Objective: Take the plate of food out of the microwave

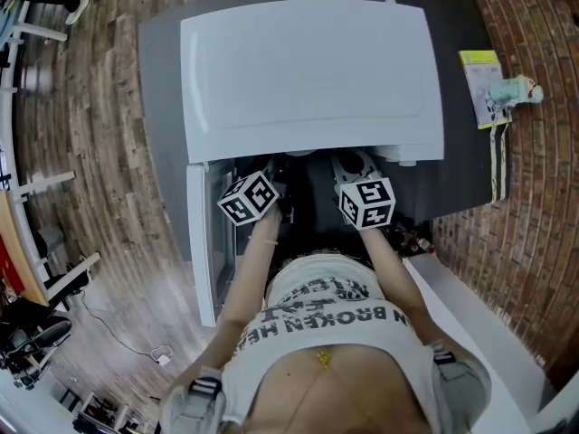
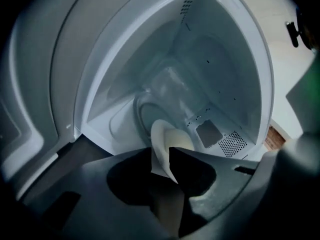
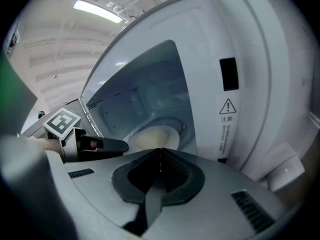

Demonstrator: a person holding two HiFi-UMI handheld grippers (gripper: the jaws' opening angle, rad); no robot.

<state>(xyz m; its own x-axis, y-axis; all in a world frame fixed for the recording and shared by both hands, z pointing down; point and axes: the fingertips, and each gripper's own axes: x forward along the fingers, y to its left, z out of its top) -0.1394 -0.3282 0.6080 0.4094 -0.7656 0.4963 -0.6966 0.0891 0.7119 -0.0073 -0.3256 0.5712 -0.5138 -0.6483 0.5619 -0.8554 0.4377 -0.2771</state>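
Left hand-held gripper (image 2: 161,158) clamps plate (image 2: 172,135) rim.
Right hand-held gripper (image 3: 160,151) shut, empty; plate not yet out of microwave (image 1: 308,70), twelve o'clock.

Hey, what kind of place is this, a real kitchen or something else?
Probably a lab or studio set up as a mock kitchen, not a home: a white microwave sits on a grey table, beside a brick-look wall, with loose cables on the wood-look floor.
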